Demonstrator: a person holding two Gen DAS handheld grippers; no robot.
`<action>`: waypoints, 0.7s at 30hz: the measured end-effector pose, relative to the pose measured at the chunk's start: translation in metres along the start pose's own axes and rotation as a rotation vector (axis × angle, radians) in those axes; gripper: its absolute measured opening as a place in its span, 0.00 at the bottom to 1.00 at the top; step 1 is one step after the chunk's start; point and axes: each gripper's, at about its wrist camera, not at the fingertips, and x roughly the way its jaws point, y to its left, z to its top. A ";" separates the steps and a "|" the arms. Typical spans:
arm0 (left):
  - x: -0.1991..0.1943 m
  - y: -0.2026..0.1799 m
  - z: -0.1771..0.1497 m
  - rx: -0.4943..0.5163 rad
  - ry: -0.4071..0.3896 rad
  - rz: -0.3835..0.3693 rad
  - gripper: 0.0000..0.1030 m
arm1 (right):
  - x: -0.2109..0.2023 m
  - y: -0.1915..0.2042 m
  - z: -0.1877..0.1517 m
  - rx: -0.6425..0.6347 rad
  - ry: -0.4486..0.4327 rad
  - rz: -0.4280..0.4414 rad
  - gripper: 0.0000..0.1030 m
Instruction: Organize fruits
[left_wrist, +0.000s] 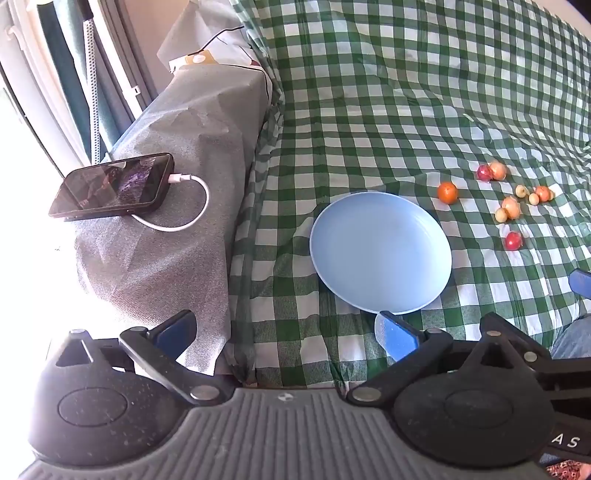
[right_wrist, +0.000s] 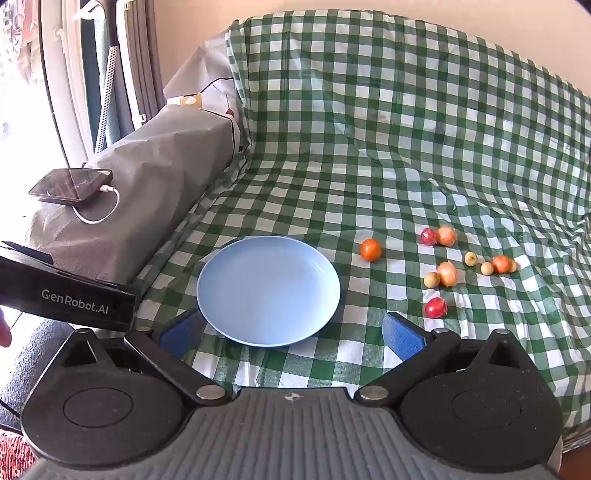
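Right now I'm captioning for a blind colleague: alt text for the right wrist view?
An empty round light-blue plate sits on a green-and-white checked cloth, with small red, orange and yellow fruits scattered to its right. The open right gripper hovers in front; a black phone charges on a grey-covered armrest at left.

Both wrist views look steeply down over their own tongs. Both share the blue plate (left_wrist: 380, 254) (right_wrist: 268, 291) and the scattered fruits (left_wrist: 511, 206) (right_wrist: 447, 273), perhaps seen slightly nearer from the left.

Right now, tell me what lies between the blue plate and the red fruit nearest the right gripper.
Only bare checked cloth lies between the blue plate and that red fruit; the right wrist view shows it.
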 end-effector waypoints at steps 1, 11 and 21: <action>0.000 0.000 0.000 0.000 0.000 0.000 1.00 | 0.000 -0.001 0.000 0.001 0.000 0.000 1.00; 0.001 0.000 -0.001 0.003 0.004 -0.001 1.00 | 0.001 0.000 0.003 -0.007 0.004 0.003 1.00; 0.002 0.001 -0.002 0.006 0.005 -0.001 1.00 | 0.001 0.002 0.001 -0.012 0.003 -0.001 1.00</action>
